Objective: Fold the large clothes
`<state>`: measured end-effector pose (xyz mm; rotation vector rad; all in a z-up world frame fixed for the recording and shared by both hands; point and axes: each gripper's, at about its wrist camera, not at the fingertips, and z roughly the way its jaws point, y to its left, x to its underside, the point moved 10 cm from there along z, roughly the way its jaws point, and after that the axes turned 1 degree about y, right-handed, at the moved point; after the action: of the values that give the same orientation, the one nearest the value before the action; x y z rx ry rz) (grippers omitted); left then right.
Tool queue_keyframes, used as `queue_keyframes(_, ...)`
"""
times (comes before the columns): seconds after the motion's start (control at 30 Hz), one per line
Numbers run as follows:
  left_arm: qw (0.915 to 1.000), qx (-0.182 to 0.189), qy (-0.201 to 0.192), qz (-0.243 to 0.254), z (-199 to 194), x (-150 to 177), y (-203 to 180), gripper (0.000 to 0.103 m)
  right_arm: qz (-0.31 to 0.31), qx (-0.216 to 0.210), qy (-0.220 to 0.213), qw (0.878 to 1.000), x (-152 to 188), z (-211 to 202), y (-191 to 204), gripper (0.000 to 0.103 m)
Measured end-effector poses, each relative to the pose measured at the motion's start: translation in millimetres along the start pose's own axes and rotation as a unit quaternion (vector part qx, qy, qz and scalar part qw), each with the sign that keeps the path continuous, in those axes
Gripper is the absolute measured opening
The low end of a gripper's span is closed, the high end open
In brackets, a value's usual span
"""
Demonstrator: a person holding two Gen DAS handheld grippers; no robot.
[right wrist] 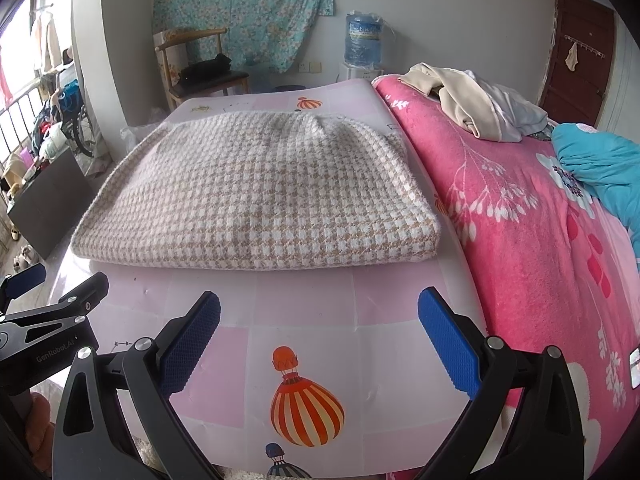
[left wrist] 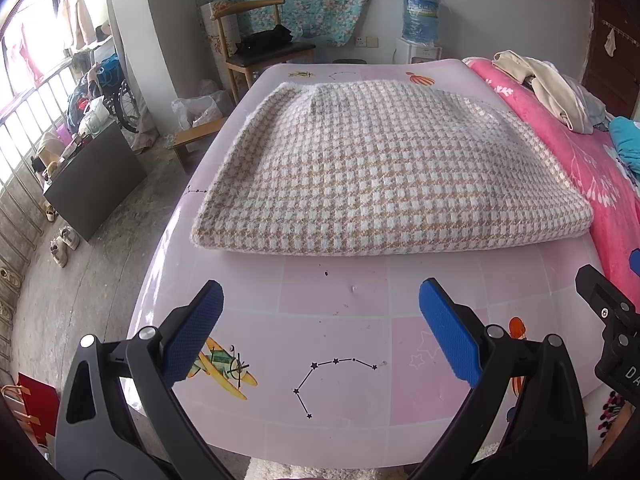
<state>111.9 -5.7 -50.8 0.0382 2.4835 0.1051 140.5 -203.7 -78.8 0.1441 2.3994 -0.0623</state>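
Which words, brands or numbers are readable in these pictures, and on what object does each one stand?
"GenRobot.AI": on the left gripper, seen from the right wrist.
"DA", cut off by the frame: on the right gripper, seen from the left wrist.
Water bottle label: too blurred to read.

Fuzzy knitted houndstooth garment [left wrist: 380,168], glossy smooth plastic mat [left wrist: 332,304], plush pink blanket [right wrist: 520,240]
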Motion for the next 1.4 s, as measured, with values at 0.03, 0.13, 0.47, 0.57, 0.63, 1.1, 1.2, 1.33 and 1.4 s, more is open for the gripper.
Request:
queue_keyframes(0.03,1.0000,0.000,0.000,0.001,0.1,0.3,-0.2,0.095,0.000,0.000,0.000,1.000,-0.3,-0.1,0.2,0.097)
queue_keyframes(0.13,1.0000,0.000,0.000,0.000,-0.3,0.2,-0.4,0.095,-0.003,0.000,0.000,1.000,0.1,0.0,1.7,0.097)
queue_keyframes(0.47,1.0000,0.001,0.002,-0.001,-0.6,1.0,-1.8,0.095,-0.002,0.002,0.003,1.000,-0.2,1.9,0.3,0.097)
queue_keyframes(0.57,1.0000,0.001,0.002,-0.002,-0.4,1.0,-2.0,0.095,-0.003,0.002,0.004,1.000,-0.3,2.0,0.3,0.097)
queue_keyframes(0.63,1.0000,0.001,0.002,-0.002,-0.5,0.9,-2.0,0.095,-0.002,0.002,0.004,1.000,-0.3,2.0,0.5,0.097)
queue_keyframes(1.1,1.0000,0.001,0.001,-0.004,-0.7,0.3,-0.7,0.095,-0.009,0.000,0.003,1.000,-1.6,1.3,5.3,0.097)
queue_keyframes(1.2,1.0000,0.001,0.001,-0.005,-1.3,0.0,0.4,0.095,-0.011,-0.001,0.003,1.000,-1.7,1.1,7.3,0.097)
queue_keyframes(1.33,1.0000,0.002,0.001,-0.007,-1.5,-0.7,1.2,0.095,-0.013,-0.001,0.003,1.000,-2.3,0.9,7.9,0.097)
queue_keyframes(1.4,1.0000,0.002,0.001,-0.008,-1.5,-0.6,1.2,0.095,-0.013,-0.001,0.002,1.000,-2.3,0.9,8.4,0.097)
